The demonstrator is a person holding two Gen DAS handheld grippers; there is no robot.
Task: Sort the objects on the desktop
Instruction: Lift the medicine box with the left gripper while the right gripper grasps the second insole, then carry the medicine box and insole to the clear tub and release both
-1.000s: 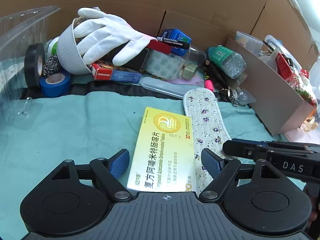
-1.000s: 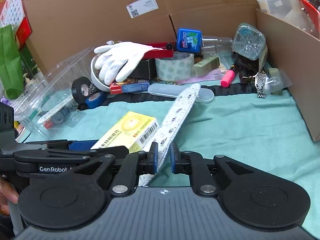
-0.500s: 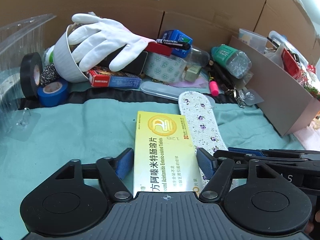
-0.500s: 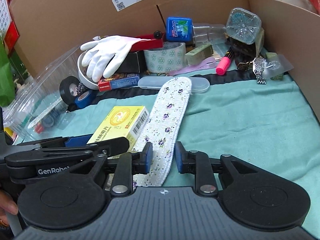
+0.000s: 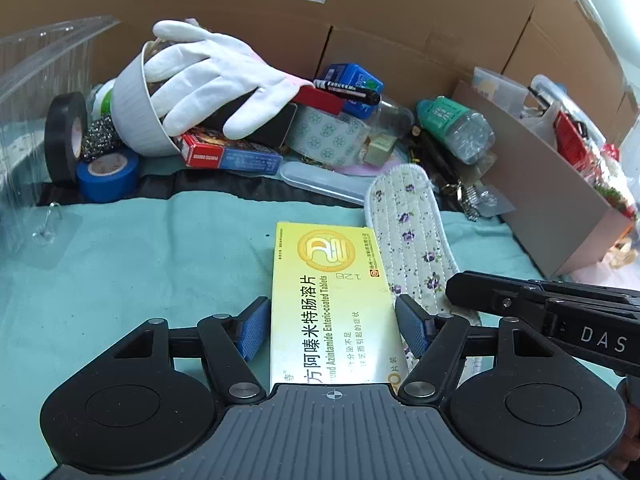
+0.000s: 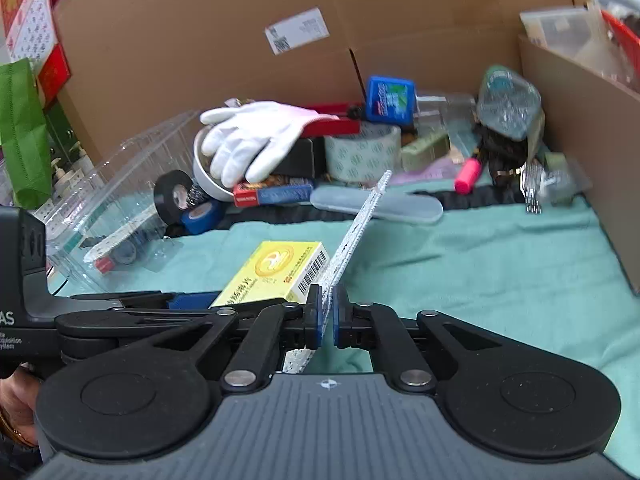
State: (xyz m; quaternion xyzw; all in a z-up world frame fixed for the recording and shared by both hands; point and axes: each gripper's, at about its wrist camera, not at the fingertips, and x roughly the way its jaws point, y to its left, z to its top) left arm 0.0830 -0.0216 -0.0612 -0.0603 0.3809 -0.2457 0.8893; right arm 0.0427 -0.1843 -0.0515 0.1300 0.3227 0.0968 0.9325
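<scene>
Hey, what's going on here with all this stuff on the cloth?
A person is sorting clutter with two hand-held grippers. The right hand-held gripper is shut on a floral insole, holding it on edge. The left hand-held gripper is open around a yellow medicine box lying on the green cloth, not yet clamped. The rest, including a white glove and tape rolls, is piled behind.

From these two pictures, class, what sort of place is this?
Probably a makeshift sorting table rather than a tidy office desk: a teal cloth covers it, cardboard boxes wall it in, and mixed household clutter such as a white glove and tape rolls is piled at the back.
</scene>
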